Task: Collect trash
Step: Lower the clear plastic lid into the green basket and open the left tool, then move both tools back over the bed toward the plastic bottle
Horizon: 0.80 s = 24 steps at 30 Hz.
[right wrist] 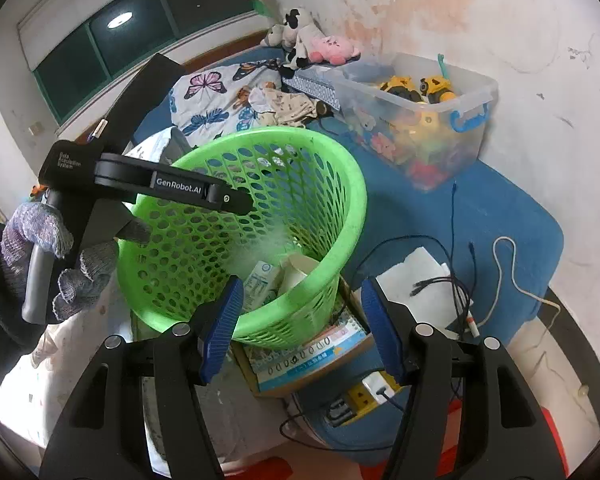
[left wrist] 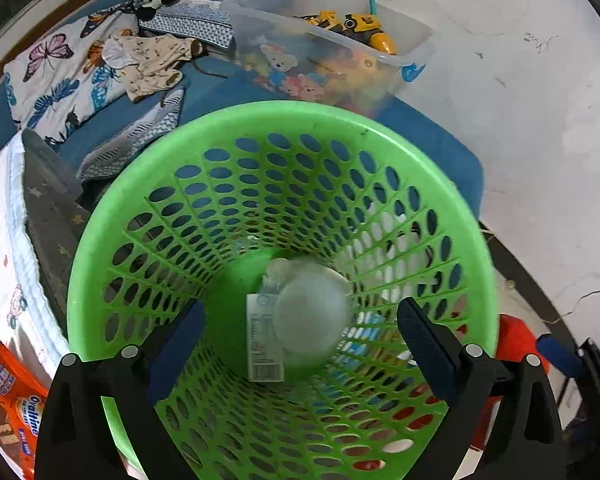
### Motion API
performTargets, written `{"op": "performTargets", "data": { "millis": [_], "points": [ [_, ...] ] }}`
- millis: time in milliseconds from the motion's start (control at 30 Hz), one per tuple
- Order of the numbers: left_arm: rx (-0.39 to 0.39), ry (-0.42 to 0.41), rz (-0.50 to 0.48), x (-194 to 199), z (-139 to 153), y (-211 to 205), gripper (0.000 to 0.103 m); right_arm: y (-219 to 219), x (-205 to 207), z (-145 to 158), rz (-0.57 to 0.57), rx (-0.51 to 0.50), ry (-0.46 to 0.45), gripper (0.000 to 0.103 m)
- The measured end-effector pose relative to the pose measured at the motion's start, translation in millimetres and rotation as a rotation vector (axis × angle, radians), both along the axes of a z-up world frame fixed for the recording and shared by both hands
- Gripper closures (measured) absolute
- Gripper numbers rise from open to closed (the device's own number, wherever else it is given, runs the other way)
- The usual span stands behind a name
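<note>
A green perforated basket [left wrist: 100,216] fills the left wrist view; it also shows in the right wrist view [right wrist: 340,184]. Inside it lie a white carton with a barcode [left wrist: 262,340] and a blurred translucent cup [left wrist: 312,316] caught in motion; the carton [right wrist: 260,280] and a paper cup [right wrist: 300,268] show in the right wrist view. My left gripper [left wrist: 300,344] is open and empty above the basket's mouth. My right gripper [right wrist: 302,328] is open and empty just in front of the basket. The left gripper's body [right wrist: 160,184] reaches over the basket's rim.
A clear toy bin [right wrist: 440,120] stands on the blue mat [right wrist: 500,208] by the wall. Clothes [right wrist: 288,108], a butterfly-print cloth [right wrist: 208,96] and plush toys [right wrist: 312,44] lie behind. Cables [right wrist: 456,280], white paper [right wrist: 416,276], a book [right wrist: 312,352] and an orange snack bag [left wrist: 16,400] lie nearby.
</note>
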State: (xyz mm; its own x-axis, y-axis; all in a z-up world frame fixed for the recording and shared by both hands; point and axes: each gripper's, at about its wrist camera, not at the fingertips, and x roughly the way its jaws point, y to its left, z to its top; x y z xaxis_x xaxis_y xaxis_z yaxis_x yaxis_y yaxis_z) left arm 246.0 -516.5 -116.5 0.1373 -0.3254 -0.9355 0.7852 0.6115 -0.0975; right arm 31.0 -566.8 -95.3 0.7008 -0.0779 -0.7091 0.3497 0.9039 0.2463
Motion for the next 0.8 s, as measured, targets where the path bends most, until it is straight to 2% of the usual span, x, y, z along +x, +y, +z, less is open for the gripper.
{"op": "performTargets", "data": {
  "millis": [167,367,600,667,800],
  "points": [
    [-0.013,-0.028,0.008,-4.0,13.7,10.4,0.01,4.2,-1.9,5.0,0.006,-0.004,-0.007,0.041],
    [-0.073,-0.094,0.036,-11.9,53.6,45.2,0.01,17.3,-5.7,19.9,0.031,-0.014,-0.034,0.041],
    [-0.168,-0.187,0.086,-29.4,109.9,113.7,0.01,50.1,-1.6,36.1,0.095,-0.035,-0.061,0.037],
    [-0.179,-0.24,0.112,-35.3,125.0,138.3,0.01,59.3,0.0,40.7,0.115,-0.036,-0.073,0.037],
    [-0.209,-0.284,0.166,-38.4,144.9,184.0,0.01,85.9,5.8,46.4,0.173,-0.035,-0.08,0.037]
  ]
}}
